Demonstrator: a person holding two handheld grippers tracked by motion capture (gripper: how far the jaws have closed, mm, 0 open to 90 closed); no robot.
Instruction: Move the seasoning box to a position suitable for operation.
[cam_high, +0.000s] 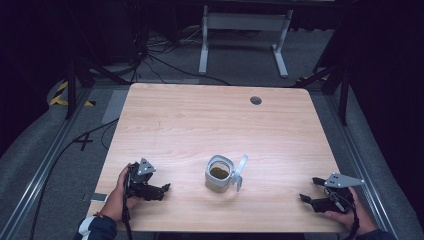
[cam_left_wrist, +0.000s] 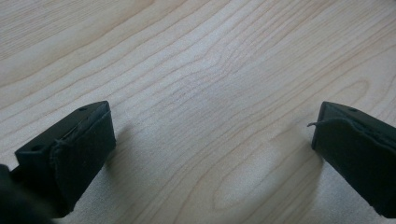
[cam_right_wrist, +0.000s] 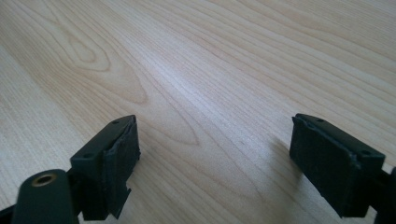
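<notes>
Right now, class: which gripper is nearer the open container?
Left. The left gripper sits just left of the open container, while the right gripper rests farther off, by the table's right edge.

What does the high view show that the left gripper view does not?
High view alone: a grey jar with greenish-brown contents and its lid flipped open to the side, standing near the table's front edge between the left gripper and the right gripper; both hands, a round hole in the table, and the floor beyond. Left gripper view alone: a close look at that gripper's two black fingers, set wide apart with nothing between them, casting shadows on the wood. Both: the light wooden table, and the left gripper itself.
</notes>
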